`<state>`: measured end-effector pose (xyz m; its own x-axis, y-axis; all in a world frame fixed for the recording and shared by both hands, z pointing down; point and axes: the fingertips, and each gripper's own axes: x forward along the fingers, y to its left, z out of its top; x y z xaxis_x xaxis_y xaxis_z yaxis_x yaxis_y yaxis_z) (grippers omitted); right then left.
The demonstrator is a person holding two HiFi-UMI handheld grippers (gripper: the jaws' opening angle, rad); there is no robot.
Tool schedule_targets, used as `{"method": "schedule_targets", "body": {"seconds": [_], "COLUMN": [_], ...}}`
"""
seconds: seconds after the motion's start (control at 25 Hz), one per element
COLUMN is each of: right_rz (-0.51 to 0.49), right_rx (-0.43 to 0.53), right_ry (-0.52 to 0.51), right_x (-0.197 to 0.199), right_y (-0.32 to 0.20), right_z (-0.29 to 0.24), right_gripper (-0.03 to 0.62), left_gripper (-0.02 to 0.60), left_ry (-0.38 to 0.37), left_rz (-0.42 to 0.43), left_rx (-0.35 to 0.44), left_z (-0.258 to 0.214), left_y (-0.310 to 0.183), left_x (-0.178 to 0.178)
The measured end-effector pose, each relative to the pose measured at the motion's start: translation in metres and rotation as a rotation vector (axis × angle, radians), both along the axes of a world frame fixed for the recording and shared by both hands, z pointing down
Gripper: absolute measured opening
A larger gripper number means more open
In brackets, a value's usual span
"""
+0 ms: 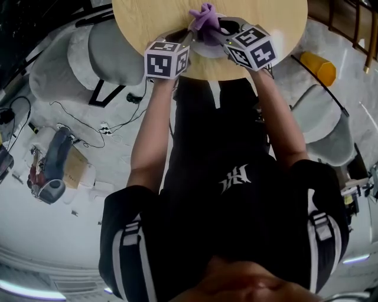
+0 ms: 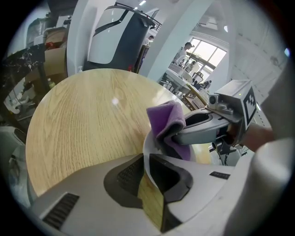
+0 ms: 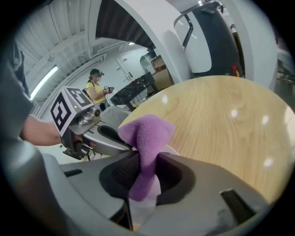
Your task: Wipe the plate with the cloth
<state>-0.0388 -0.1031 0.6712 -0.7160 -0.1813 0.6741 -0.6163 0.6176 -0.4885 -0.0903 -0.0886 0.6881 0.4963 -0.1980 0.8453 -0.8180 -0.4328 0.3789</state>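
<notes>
A white plate [image 1: 205, 51] lies at the near edge of the round wooden table [image 1: 147, 17]. My left gripper [image 1: 188, 38] is shut on the plate's thin rim [image 2: 145, 148], which stands between its dark pads [image 2: 162, 173]. My right gripper [image 1: 216, 35] is shut on a bunched purple cloth [image 1: 204, 15]; the cloth [image 3: 147, 133] rises out of the jaws and hangs down between them onto the plate [image 3: 140, 212]. In the left gripper view, the right gripper [image 2: 174, 136] presses the cloth [image 2: 166, 117] on the plate just beyond my left jaws. The left gripper [image 3: 128, 146] shows beside the cloth.
Grey chairs [image 1: 112, 53] [image 1: 331, 135] stand on both sides of the table. A yellow object [image 1: 319, 68] and cables [image 1: 88, 121] lie on the floor. The table top [image 2: 87, 120] stretches bare beyond the plate. A person in yellow [image 3: 97, 90] stands far off.
</notes>
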Motion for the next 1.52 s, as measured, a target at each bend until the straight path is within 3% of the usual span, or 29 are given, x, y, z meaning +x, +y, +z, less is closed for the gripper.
{"method": "schedule_targets", "body": {"seconds": [0.32,0.6,0.72,0.84,1.12,1.32,1.52], "right_rz": [0.095,0.150,0.157,0.128,0.028,0.017,0.068], "right_rx": [-0.022,-0.020,0.018,0.039,-0.064,-0.060,-0.069], "right_ry": [0.058,0.109,0.078,-0.015,-0.064,-0.016,0.026], "right_x": [0.068,0.100,0.086,0.045,-0.016,-0.005,0.039], "right_y": [0.004,0.009,0.003,-0.002,0.013,0.013,0.015], "right_z": [0.000,-0.010,-0.030,-0.046,-0.009,0.002,0.005], "right_gripper": [0.095,0.095,0.094,0.094,0.094,0.095,0.095], "left_gripper": [0.050,0.051,0.051,0.050,0.050,0.051,0.051], "left_ry": [0.007,0.013,0.012,0.012,0.012,0.017,0.023], "left_rz": [0.010,0.005,0.003,0.001,-0.004,-0.002,-0.004], "left_rx": [-0.001,-0.011,-0.011,-0.011,-0.008,-0.011,-0.010], "left_z": [0.000,0.000,0.000,0.000,0.000,0.001,0.000], "left_y": [0.000,-0.001,-0.001,-0.001,-0.001,0.000,-0.001], "left_x": [0.000,-0.001,-0.001,-0.001,-0.001,-0.001,-0.002]}}
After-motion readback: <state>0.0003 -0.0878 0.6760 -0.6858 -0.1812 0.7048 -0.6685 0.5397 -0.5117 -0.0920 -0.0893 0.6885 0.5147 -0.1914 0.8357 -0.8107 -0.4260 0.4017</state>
